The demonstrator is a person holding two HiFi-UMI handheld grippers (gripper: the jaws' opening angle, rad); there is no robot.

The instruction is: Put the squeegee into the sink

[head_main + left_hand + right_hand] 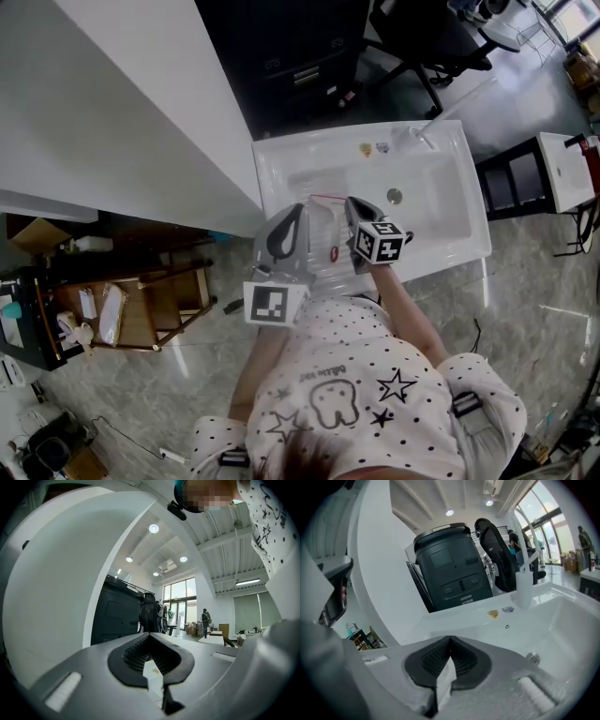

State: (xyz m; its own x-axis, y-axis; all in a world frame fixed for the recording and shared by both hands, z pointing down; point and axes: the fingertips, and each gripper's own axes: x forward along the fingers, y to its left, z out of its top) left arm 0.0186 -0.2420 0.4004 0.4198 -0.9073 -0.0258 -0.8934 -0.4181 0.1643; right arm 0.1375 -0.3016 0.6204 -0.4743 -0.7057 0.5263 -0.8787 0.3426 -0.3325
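Your left claw point(299, 208) and right claw point(350, 201): both clenched, nothing between them, over the white rectangular sink point(473, 202). Pale squeegee with red trim point(323, 234) sits between them at the near rim; contact unclear.

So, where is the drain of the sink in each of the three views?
Head view: the drain lies right of centre, on the floor of the sink.
Left gripper view: not in it.
Right gripper view: the drain lies at the lower right, on the basin floor.
Shared landmark: the black cabinet beyond the sink, which shows in all three views.
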